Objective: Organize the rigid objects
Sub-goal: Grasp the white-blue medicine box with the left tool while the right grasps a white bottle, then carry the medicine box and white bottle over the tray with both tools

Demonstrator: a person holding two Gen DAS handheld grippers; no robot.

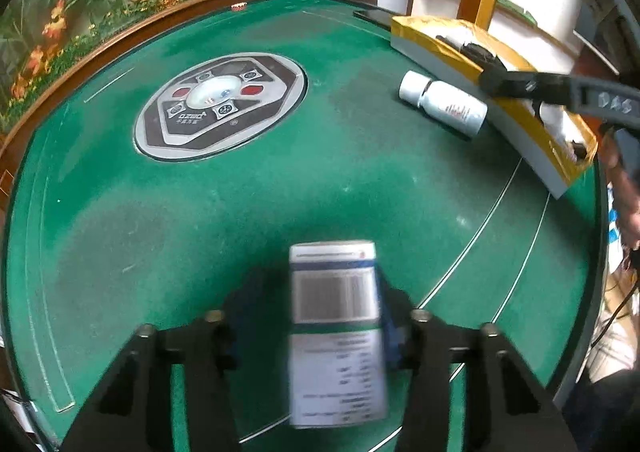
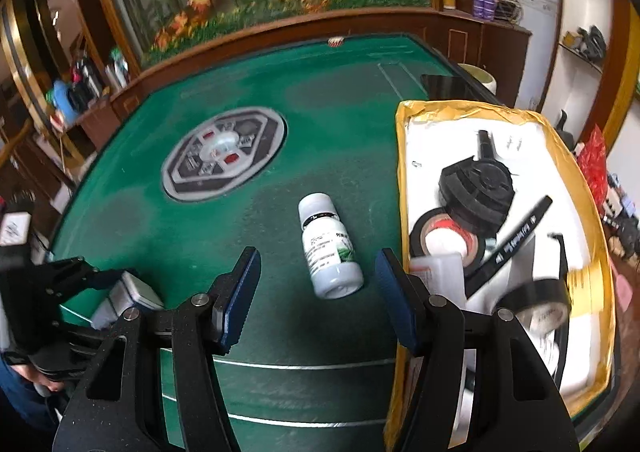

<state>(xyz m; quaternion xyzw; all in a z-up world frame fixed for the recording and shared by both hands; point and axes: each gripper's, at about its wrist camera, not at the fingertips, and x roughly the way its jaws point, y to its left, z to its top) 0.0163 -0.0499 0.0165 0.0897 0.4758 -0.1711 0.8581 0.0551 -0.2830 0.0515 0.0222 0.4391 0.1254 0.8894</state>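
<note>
A white medicine box (image 1: 336, 332) with a barcode and a blue band stands between the fingers of my left gripper (image 1: 322, 280), which is shut on it low over the green table. The right wrist view has the same box (image 2: 134, 294) at the far left, in the left gripper (image 2: 112, 284). A white pill bottle (image 2: 326, 248) lies on its side on the felt, cap pointing away. My right gripper (image 2: 317, 256) hangs open just short of it, one finger to each side, touching nothing. In the left wrist view the bottle (image 1: 444, 104) lies beside the tray.
A yellow-rimmed tray (image 2: 404, 172) with a white inside sits at the right, holding black tape rolls (image 2: 444, 240), a black round part (image 2: 476, 192) and a black strip (image 2: 516, 236). A round control panel (image 2: 224, 154) is set into the green felt table (image 2: 340, 100). A wooden rail borders the far side.
</note>
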